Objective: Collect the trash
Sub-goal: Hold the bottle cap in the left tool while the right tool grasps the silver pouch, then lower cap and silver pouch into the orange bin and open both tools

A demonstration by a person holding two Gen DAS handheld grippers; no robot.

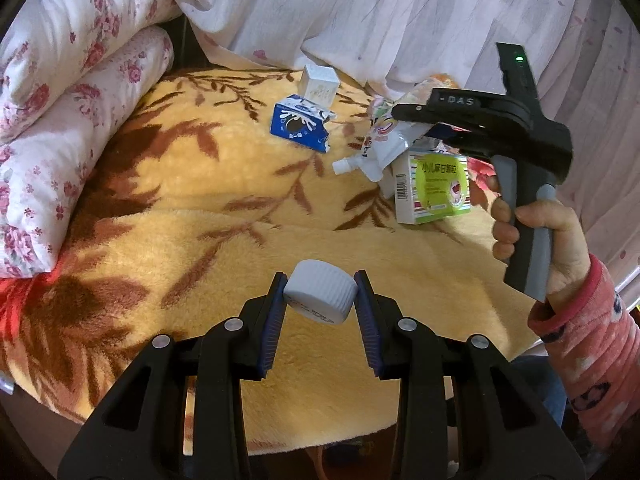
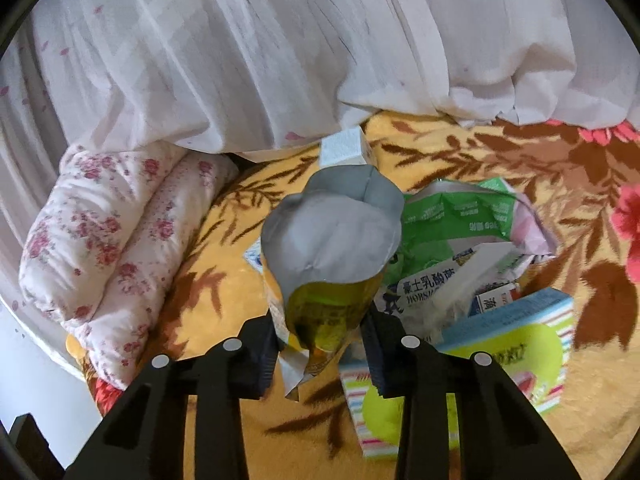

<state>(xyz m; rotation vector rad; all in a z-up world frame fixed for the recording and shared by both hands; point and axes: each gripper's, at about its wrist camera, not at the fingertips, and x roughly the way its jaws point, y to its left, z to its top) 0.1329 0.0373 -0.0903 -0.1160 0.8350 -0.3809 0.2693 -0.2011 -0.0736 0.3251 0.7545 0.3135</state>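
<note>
My left gripper (image 1: 320, 294) is shut on a white ribbed bottle cap (image 1: 320, 296), held above the yellow leaf-patterned blanket (image 1: 192, 184). My right gripper (image 2: 320, 332) is shut on an opened yellow snack pouch (image 2: 328, 248) with a silver inside, held upright over a pile of trash. The pile holds a green-and-white medicine box (image 2: 480, 352), a green torn bag (image 2: 460, 212) and a white wrapper (image 2: 424, 296). In the left wrist view the right gripper (image 1: 404, 114) hovers over the same medicine box (image 1: 432, 188) and a white spouted pouch (image 1: 372, 156).
A blue milk carton (image 1: 300, 124) and a small white box (image 1: 318, 84) lie at the back of the blanket. A rolled floral quilt (image 1: 60, 140) lies on the left. A white sheer curtain (image 1: 400, 12) hangs behind. The bed's front edge is near.
</note>
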